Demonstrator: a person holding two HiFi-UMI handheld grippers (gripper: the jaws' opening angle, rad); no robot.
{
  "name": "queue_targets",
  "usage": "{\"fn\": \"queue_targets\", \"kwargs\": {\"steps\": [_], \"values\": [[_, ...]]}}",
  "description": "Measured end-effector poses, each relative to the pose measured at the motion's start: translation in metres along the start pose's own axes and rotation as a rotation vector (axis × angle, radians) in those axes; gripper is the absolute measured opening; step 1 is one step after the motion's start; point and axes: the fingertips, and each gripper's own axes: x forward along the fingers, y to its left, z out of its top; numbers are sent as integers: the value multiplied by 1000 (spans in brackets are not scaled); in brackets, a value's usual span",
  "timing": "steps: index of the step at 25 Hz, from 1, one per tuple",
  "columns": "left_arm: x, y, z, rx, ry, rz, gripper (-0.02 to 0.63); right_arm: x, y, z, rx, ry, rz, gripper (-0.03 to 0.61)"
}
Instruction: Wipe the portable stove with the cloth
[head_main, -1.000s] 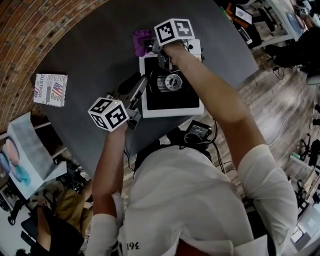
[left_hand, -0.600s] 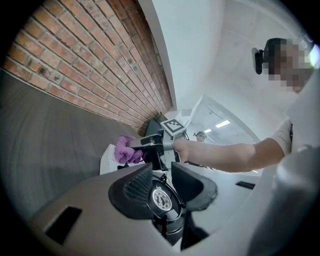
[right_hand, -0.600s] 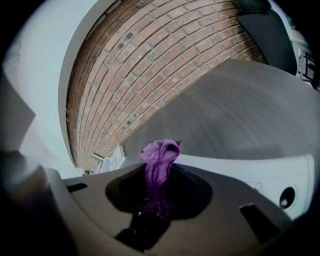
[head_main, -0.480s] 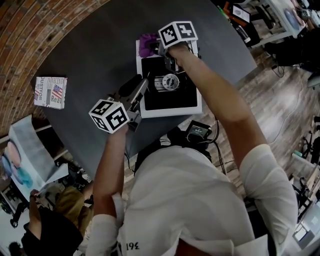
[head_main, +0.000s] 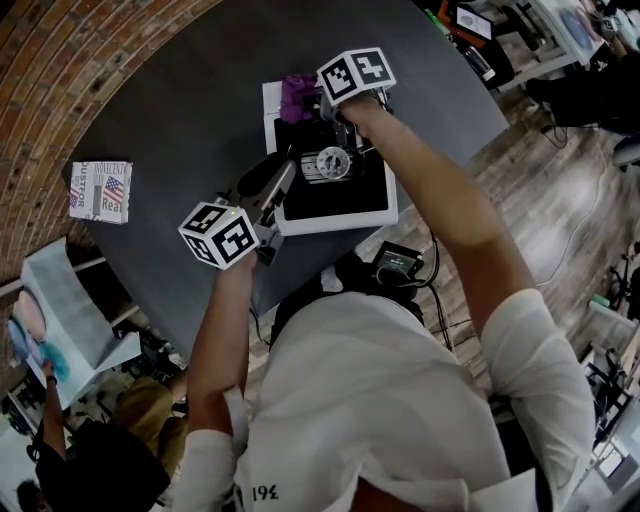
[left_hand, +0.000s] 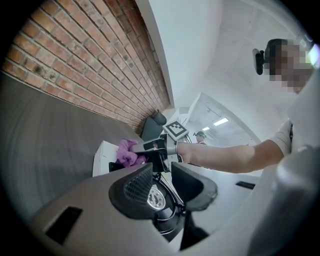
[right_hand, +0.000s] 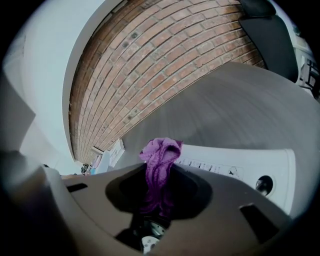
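Right gripper (right_hand: 159, 186) pinches the purple cloth (right_hand: 161, 152) at the far edge of the stove (head_main: 335, 222); left gripper (left_hand: 162, 173) gapes empty alongside, so the unbraced stove might skid.

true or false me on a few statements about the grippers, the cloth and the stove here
1. The right gripper is shut on the crumpled purple cloth. True.
2. The left gripper also grips the cloth. False: its jaws stand apart with nothing in them; the round silver burner shows beyond the gap.
3. The cloth sits at the far end of the white portable stove with a black top, away from the person. True.
4. The printed booklet with a flag picture lies on the stove. False: it lies on the dark grey table, well apart from the stove.
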Motion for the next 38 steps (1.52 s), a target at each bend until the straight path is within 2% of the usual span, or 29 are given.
{"fn": "queue_targets", "kwargs": {"steps": [8, 14, 28, 38], "values": [[2, -8, -6, 0, -1, -9, 114, -12, 2, -12, -64, 17, -4, 117], [4, -10, -8, 1, 4, -15, 114, -14, 8, -24, -102, 70, 15, 115], [14, -22, -8, 14, 14, -31, 114, -45, -25, -31, -329, 217, -193, 117], [21, -27, -8, 19, 30, -43, 114, -62, -44, -34, -392, 281, -271, 117]]}}
